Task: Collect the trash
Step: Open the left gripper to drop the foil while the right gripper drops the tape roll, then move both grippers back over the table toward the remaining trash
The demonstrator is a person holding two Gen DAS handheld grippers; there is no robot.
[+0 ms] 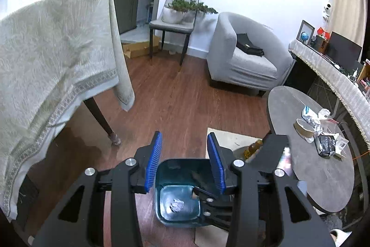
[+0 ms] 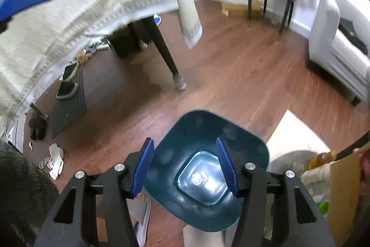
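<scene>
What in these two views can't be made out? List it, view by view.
- Left wrist view: the left gripper hides part of the teal bin; the litter on the round table is too small to identify.
- Right wrist view: the right gripper covers the bin's sides; the wad inside is washed out by glare; the bag is cut off behind the gripper's arm.

The wooden floor (image 2: 231, 75) carries a teal trash bin (image 2: 203, 138), which holds one crumpled white wad (image 2: 199, 178) at its bottom. Just right of the bin lies a pale mat (image 2: 298, 131). Farther right stands a round grey table (image 1: 316, 173) bearing a paper cup (image 1: 304, 127), crumpled wrappers (image 1: 311, 114) and a dark packet (image 1: 326, 145), perhaps foil.
</scene>
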